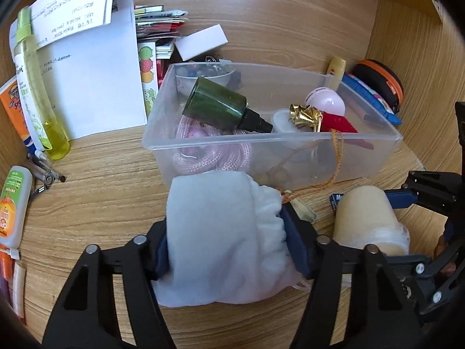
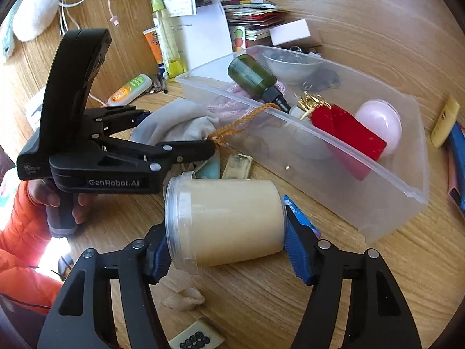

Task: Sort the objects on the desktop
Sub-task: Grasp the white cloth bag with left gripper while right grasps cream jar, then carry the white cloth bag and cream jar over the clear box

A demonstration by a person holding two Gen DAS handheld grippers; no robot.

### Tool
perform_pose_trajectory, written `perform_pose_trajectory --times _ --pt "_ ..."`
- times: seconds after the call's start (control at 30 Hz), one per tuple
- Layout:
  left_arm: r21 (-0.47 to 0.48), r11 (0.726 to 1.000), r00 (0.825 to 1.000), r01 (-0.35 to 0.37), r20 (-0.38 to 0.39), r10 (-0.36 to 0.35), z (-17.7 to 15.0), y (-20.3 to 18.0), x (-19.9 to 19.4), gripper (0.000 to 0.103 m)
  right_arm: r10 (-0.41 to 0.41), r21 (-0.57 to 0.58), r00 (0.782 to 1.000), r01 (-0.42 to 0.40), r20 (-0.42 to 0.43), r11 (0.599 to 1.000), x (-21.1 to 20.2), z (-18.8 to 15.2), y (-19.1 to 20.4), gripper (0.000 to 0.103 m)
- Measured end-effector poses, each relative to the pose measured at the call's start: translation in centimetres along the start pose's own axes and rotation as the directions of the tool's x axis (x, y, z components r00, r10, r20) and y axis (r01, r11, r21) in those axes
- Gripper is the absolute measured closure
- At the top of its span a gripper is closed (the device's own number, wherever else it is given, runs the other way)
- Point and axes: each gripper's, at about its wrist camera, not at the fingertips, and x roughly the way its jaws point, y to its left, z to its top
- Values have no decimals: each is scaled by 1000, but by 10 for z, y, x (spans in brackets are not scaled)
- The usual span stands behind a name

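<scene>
My left tongs (image 1: 226, 250) pinch the soft white cloth pouch (image 1: 221, 232), which gives; my right tongs (image 2: 226, 232) clamp the rigid, slippery cream plastic jar (image 2: 226, 224) lying sideways, end-to-end; clear bin (image 2: 418, 192) just ahead.

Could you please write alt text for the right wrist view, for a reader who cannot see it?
The right gripper clamps a cream-filled clear jar lying sideways on a wooden desk. Left of it, the left gripper pinches a grey cloth pouch, beside a clear plastic bin of small items.
</scene>
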Motion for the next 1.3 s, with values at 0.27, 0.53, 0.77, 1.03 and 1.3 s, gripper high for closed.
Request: perform_pose_trajectory --times 0.27,0.53,0.77,1.03,1.3 --pt "-55 998 1000 5 30 -3 -8 3 -15 52 2 72 998 -6 58 997 -23 1 -8 40" --pt "-114 993 998 28 64 -21 -11 7 -33 55 11 108 991 -26 133 994 -44 4 -12 40" --pt "-124 991 994 41 105 -28 -4 2 -49 55 20 125 983 -44 183 991 -55 7 -17 40" --pt "-105 993 984 62 174 -43 11 1 -68 68 25 152 969 -64 245 986 -71 13 -22 40" --pt "-70 997 993 -22 112 29 -3 3 -57 35 25 185 971 -71 239 980 -70 10 -29 40"
